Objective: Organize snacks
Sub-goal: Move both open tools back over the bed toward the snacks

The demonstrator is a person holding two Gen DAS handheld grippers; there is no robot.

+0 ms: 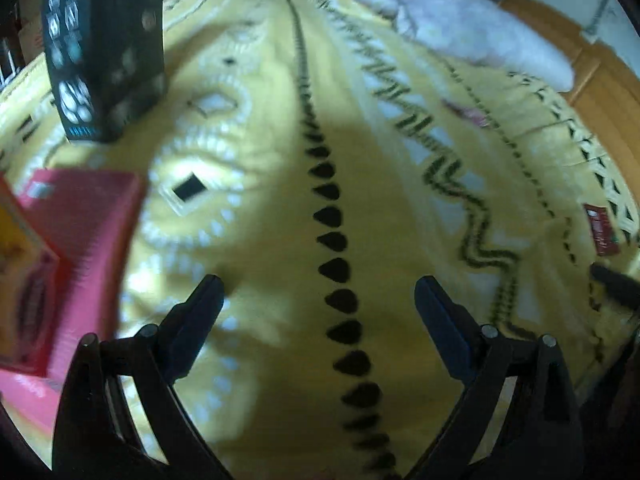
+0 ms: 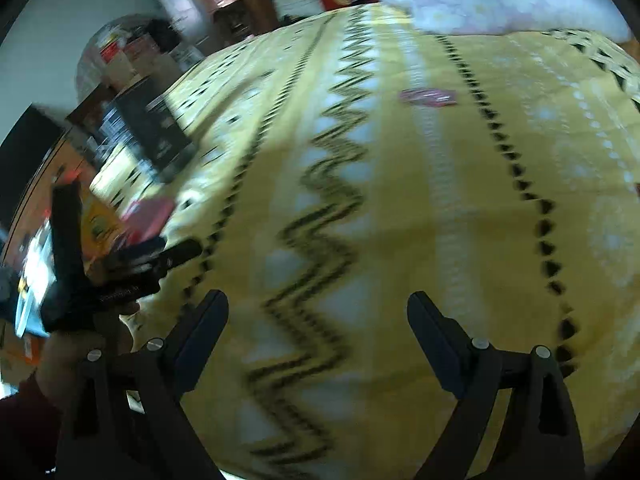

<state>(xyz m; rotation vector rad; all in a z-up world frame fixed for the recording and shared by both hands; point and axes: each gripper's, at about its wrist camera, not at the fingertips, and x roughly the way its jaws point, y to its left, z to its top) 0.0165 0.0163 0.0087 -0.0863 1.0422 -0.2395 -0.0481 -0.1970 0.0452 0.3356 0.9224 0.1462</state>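
Left wrist view: left claw [image 1: 318, 284] released over blanket [image 1: 380, 220]; right claw [image 2: 318, 300] likewise (both empty); pink box [image 1: 88, 216] left.

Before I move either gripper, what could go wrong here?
1. The tall black box stands upright on the soft yellow patterned blanket; a nudge could topple it.
2. The flat pink box carries an orange-red box on top, which might slide off if grabbed.
3. The small red packet lies flat; the open right gripper may pinch blanket too.
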